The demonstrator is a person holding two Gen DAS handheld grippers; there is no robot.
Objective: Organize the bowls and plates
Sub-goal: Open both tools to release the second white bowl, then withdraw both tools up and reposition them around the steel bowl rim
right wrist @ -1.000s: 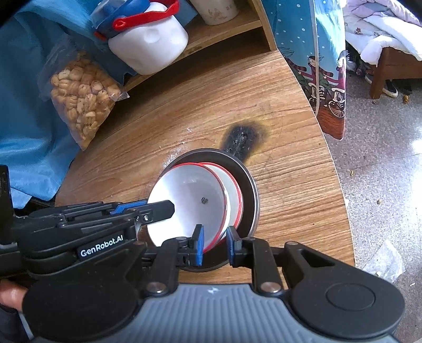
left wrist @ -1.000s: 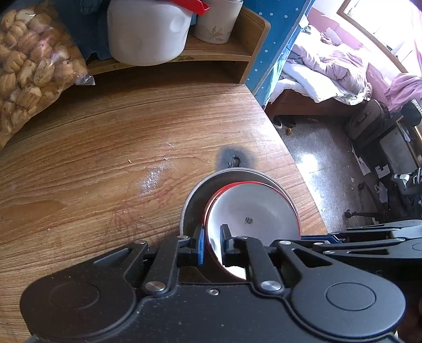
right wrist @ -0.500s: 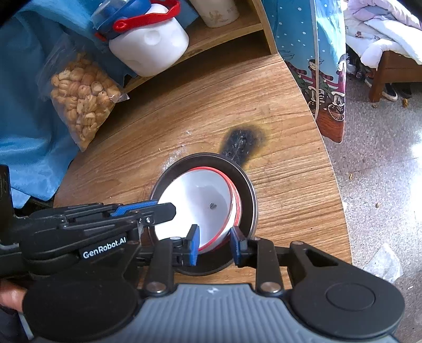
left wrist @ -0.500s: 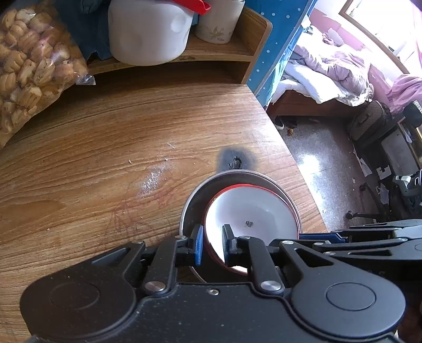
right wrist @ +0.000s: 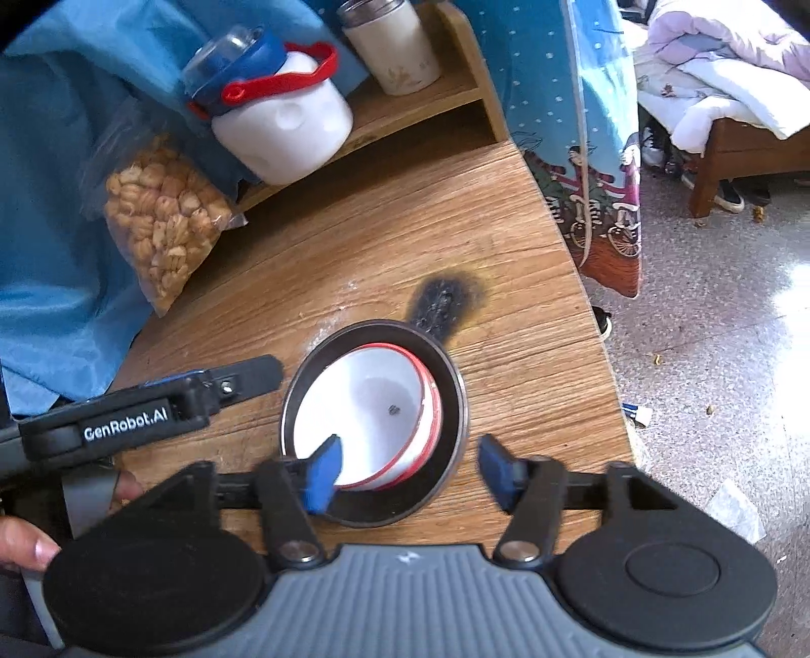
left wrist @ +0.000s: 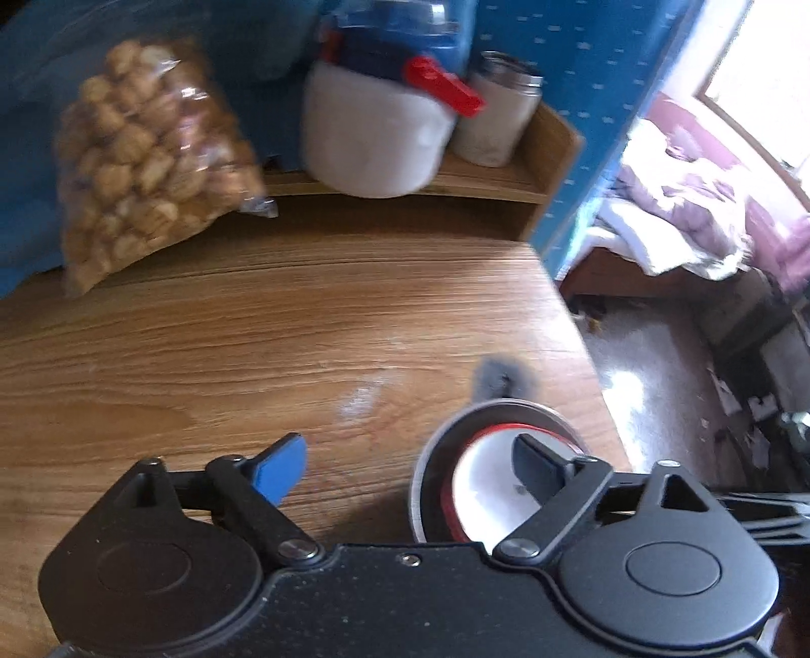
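- Left gripper (left wrist: 405, 468): opened wide, nothing between the fingers; one blue-padded finger over bare wood, the other finger over the white bowl (right wrist: 377, 407).
- Right gripper (right wrist: 410, 468): also spread wide, holding nothing; left pad low at the near rim of the bowl, contact impossible to tell; right pad just outside the edge of the metal plate (right wrist: 453, 400).
- White bowl with red rim: sitting inside the dark metal plate, slightly tilted, with a second red rim showing under it on the far right side.
- Small dark speck on the bottom of the bowl.
- Metal plate: flat on the wooden table (right wrist: 324, 268), close to the right edge of the table, just beside a black burn mark (right wrist: 445, 301).
- At the back of the table: a clear bag of snacks (right wrist: 162, 222) leaning on blue cloth, a white jar (right wrist: 286, 129) with blue lid and red handle on a low wooden shelf (right wrist: 405, 109), a cream tumbler (right wrist: 390, 45) next to the jar.
- Left-wrist view blurred.
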